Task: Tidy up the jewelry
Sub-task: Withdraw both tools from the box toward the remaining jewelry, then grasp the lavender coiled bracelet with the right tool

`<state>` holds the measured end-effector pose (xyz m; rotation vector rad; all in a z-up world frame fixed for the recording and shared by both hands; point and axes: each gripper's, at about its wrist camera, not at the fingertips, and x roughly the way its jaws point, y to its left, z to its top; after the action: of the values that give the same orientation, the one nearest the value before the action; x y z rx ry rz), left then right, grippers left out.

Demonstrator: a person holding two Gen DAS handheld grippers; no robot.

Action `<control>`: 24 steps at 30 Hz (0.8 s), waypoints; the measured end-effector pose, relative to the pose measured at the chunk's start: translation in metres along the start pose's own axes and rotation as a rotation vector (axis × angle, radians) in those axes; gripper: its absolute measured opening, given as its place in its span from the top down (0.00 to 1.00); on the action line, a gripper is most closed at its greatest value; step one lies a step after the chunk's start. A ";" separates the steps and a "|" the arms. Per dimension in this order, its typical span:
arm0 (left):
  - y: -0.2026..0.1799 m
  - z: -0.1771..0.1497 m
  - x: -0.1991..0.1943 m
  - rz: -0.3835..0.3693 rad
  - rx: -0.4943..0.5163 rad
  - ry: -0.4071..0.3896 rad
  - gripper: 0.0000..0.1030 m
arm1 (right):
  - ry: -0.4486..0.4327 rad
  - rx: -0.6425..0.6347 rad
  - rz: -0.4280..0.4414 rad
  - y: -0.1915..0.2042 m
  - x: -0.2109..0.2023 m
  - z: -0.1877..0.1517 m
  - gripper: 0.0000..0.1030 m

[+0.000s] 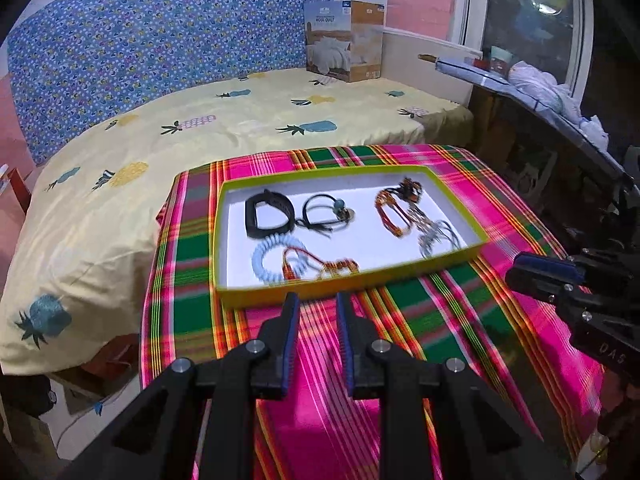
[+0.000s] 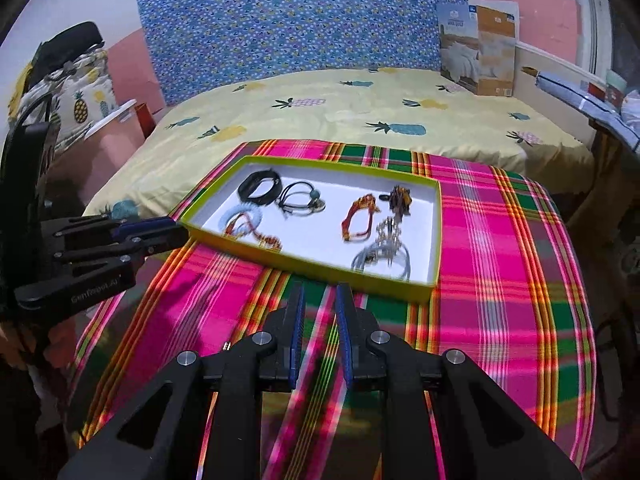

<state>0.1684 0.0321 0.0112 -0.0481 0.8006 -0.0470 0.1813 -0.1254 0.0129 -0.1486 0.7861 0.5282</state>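
Each camera sits on a gripper and looks forward and down along its two fingers at the striped cloth (image 1: 400,312). The left wrist view has its own left gripper (image 1: 317,298) at 6 o'clock and the jewelry box (image 1: 344,282) near, just past the fingertips. The right gripper (image 1: 520,268) pokes in at 3 o'clock. The right wrist view looks from farther right, so the left gripper (image 2: 176,228) shows at 9 o'clock. Both views share the box, the cloth and the bed (image 2: 360,112) at 12 o'clock.
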 end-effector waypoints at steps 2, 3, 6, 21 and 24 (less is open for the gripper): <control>-0.003 -0.009 -0.008 -0.012 -0.002 -0.002 0.81 | 0.000 0.001 0.000 0.005 -0.008 -0.010 0.85; -0.006 -0.014 -0.012 -0.015 -0.002 -0.003 0.81 | -0.001 0.002 0.001 0.006 -0.012 -0.015 0.85; -0.012 -0.026 -0.023 -0.026 -0.001 -0.007 0.81 | -0.003 0.002 0.003 0.012 -0.023 -0.029 0.85; -0.023 -0.072 -0.052 -0.041 -0.004 -0.008 0.81 | 0.017 -0.007 0.021 0.034 -0.045 -0.077 0.85; -0.024 -0.076 -0.053 -0.041 -0.004 -0.006 0.81 | 0.020 -0.003 0.019 0.034 -0.046 -0.081 0.85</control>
<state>0.0762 0.0096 -0.0024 -0.0681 0.7937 -0.0843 0.0855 -0.1402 -0.0093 -0.1492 0.8074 0.5468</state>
